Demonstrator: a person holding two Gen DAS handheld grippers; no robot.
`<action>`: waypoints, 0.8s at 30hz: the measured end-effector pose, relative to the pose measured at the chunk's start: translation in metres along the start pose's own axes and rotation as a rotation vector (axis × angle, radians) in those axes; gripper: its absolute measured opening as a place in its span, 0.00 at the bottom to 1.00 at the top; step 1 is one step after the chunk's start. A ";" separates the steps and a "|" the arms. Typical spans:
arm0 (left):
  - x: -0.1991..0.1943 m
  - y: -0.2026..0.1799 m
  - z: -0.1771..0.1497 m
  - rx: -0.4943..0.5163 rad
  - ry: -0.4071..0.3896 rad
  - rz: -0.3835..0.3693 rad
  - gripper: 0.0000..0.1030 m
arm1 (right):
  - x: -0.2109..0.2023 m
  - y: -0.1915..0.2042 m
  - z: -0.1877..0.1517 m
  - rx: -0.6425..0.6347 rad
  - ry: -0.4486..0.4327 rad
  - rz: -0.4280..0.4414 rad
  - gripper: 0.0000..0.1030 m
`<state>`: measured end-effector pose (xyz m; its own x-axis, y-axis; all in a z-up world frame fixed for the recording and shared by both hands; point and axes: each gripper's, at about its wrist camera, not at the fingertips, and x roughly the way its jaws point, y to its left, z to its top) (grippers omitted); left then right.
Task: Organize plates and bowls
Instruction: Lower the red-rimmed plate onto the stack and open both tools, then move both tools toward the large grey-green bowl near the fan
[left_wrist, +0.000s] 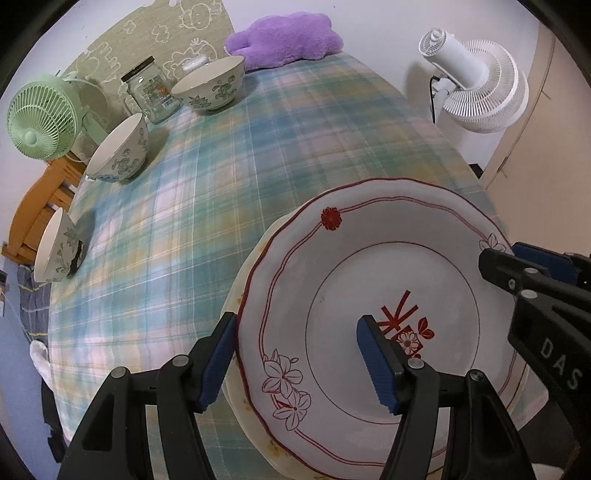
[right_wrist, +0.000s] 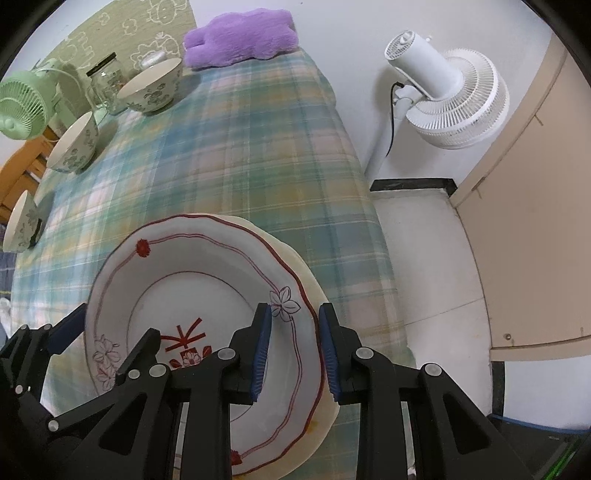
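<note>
Across the plaid bedspread (left_wrist: 280, 155), 3 floral bowls (left_wrist: 118, 155) stood far from the red-trimmed plate (left_wrist: 369, 266) stacked on a cream plate (right_wrist: 314, 295), whose rims the left gripper (left_wrist: 299, 360) straddled unclenched and the right gripper (right_wrist: 295, 354) pinched.

Plate (left_wrist: 369, 266): glazed ceramic, glossy, smooth. Bowls (left_wrist: 210, 85): glazed ceramic, slight sheen. Bed cover (left_wrist: 258, 155): woven plaid cloth, matt. Jar (left_wrist: 149, 92): clear glass. Cushion (left_wrist: 284, 38): plush, fuzzy. Fans (left_wrist: 476, 85): moulded plastic. Bed frame (left_wrist: 40, 210): varnished wood.

Likely bedroom: plaid-covered bed (left_wrist: 258, 147), plush pillow (left_wrist: 284, 38)
</note>
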<state>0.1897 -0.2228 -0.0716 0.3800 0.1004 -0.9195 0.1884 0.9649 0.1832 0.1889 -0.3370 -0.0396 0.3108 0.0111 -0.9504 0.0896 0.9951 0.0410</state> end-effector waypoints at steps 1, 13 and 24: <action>0.000 -0.001 0.000 0.004 0.003 0.006 0.66 | 0.000 0.000 0.000 -0.005 0.003 0.003 0.29; -0.005 0.019 -0.001 -0.123 0.008 -0.125 0.90 | -0.008 -0.005 0.003 -0.037 0.018 0.065 0.29; -0.024 0.078 -0.008 -0.234 -0.083 -0.181 0.88 | -0.040 0.056 0.009 -0.120 -0.108 0.091 0.65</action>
<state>0.1882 -0.1485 -0.0376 0.4337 -0.0895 -0.8966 0.0499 0.9959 -0.0753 0.1897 -0.2825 0.0032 0.4126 0.0973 -0.9057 -0.0552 0.9951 0.0818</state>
